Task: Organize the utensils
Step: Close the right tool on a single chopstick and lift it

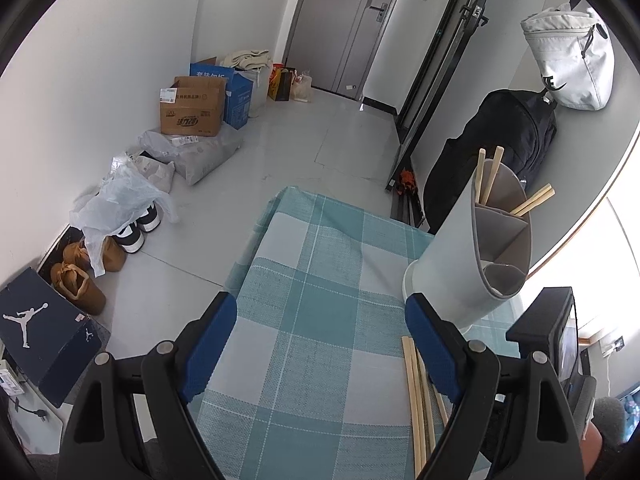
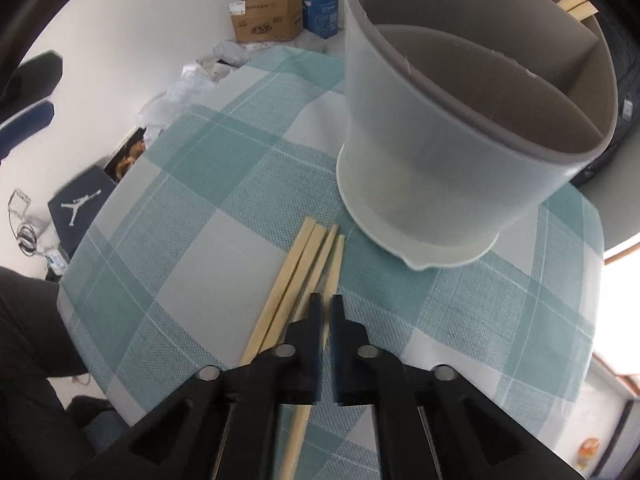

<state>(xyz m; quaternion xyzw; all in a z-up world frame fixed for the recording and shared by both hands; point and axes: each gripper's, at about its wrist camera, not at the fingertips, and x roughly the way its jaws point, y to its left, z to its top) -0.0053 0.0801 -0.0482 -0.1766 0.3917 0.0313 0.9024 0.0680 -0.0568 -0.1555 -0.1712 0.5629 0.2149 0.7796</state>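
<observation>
Directly under my right gripper (image 2: 326, 312) — I am clamping one chopstick (image 2: 335, 264), its length pointing toward the holder (image 2: 460, 152) — left gripper (image 1: 320, 344) idling open.

Left gripper (image 1: 320, 354) wide, right gripper (image 2: 326, 308) pinched

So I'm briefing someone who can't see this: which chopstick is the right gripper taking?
On the checked tablecloth, just in front of the grey divided holder, lie four loose chopsticks. The right gripper is closed on the rightmost chopstick, the one nearest the holder's base.
</observation>
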